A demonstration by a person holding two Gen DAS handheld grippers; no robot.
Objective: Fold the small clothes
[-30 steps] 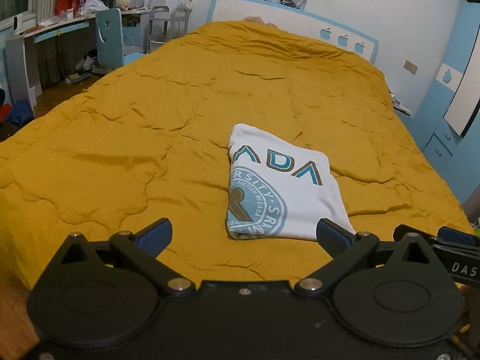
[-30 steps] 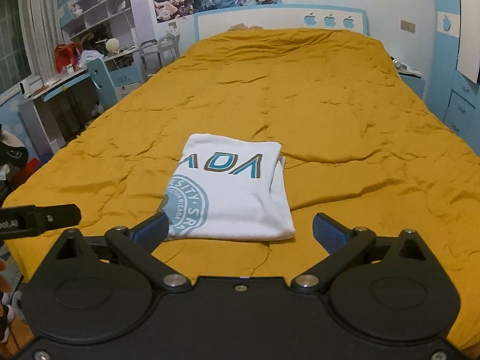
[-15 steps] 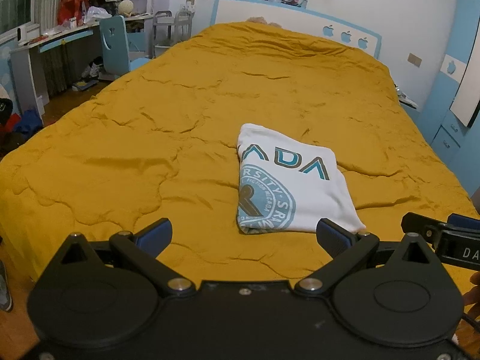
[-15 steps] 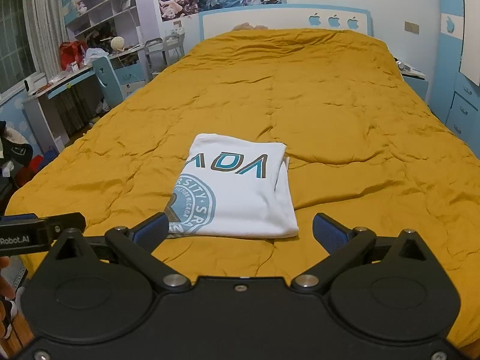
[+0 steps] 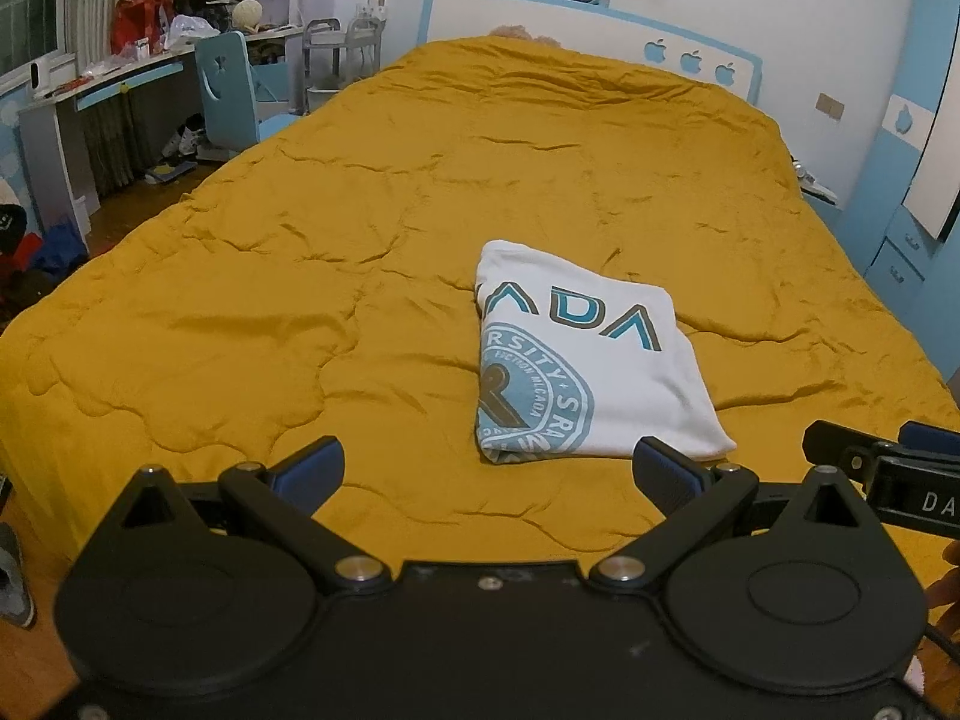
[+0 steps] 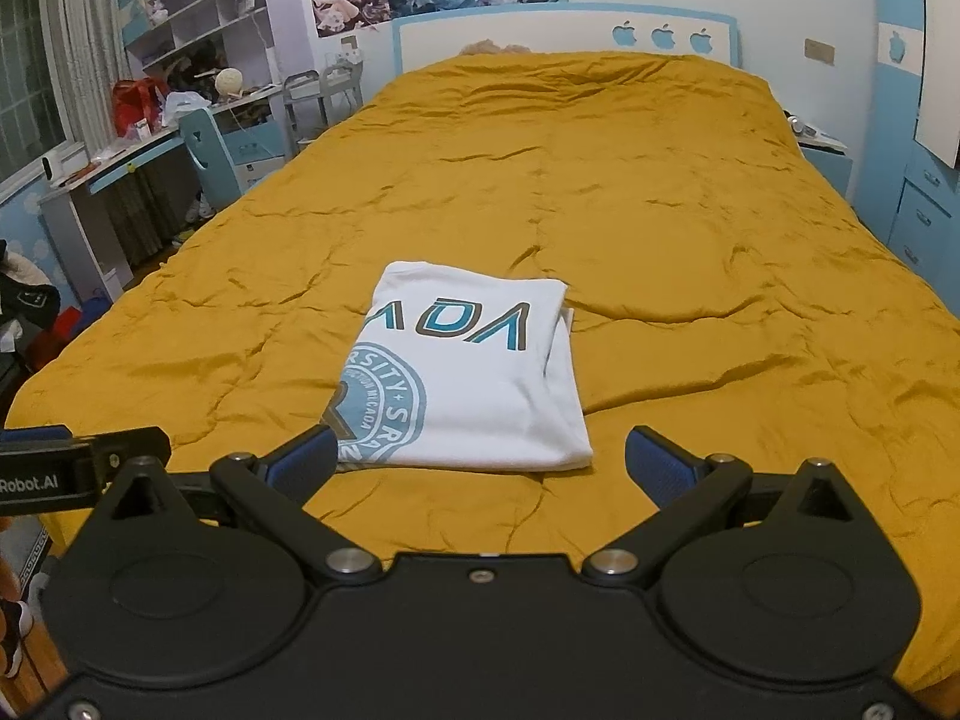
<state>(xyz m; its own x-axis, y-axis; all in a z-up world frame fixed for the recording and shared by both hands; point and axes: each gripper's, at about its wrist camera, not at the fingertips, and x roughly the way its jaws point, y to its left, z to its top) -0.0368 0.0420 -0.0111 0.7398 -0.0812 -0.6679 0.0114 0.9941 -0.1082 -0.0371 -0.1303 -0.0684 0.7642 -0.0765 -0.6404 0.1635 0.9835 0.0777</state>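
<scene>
A white T-shirt (image 5: 585,360) (teal lettering and a round crest uppermost) is seen folded into a compact rectangle on the mustard quilt (image 5: 300,276), near the foot of the bed. The left gripper (image 5: 487,471) is held spread wide, nothing gripped or touched. The right gripper (image 6: 480,463) is likewise spread wide and empty, just short of the shirt's near edge.

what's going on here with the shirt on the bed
A person holds a pair of tongs in each hand at the foot of a bed. A white T-shirt with a teal print lies folded into a neat rectangle on the mustard quilt. The left tongs and the right tongs are both open and hold nothing, short of the shirt's near edge. The fold looks done.
</scene>
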